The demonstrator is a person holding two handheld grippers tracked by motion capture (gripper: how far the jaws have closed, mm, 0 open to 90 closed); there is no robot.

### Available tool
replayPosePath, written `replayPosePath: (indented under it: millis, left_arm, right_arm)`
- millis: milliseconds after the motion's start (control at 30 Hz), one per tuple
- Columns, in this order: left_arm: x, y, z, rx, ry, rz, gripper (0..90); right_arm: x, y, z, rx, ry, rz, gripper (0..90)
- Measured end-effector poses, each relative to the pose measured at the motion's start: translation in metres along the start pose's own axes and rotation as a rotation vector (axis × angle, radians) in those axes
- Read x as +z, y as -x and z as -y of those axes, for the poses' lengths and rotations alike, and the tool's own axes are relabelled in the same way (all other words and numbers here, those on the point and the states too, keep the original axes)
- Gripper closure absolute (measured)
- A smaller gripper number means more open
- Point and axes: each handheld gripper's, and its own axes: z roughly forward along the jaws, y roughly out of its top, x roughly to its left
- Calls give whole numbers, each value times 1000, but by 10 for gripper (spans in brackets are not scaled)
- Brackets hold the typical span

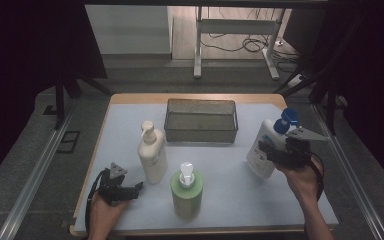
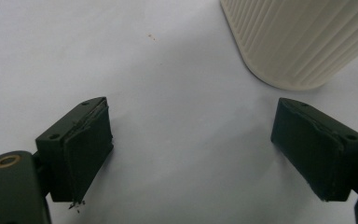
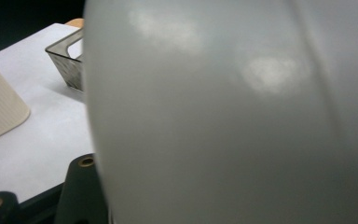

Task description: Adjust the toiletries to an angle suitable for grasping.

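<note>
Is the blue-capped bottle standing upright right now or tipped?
Tipped. The blue-capped bottle leans with its cap up and to the right, held in the right gripper. Whether its base touches the table, cannot tell.

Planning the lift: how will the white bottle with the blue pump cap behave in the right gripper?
The white bottle looks glossy, so it may slip. The right gripper holds its body, already tilted; the blue pump probably makes it top-heavy and apt to swing.
</note>
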Motion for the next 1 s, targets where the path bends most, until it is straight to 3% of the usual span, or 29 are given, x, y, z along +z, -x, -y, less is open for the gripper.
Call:
replayPosePath:
  millis: [433, 1000]
  left_arm:
    - [0, 0, 0, 0, 0, 0, 123]
    - [0, 0, 0, 0, 0, 0, 122]
  right_arm:
    - [4, -9, -21, -17, -1, -35, 400]
    - [22, -24, -49, -25, 8, -82, 400]
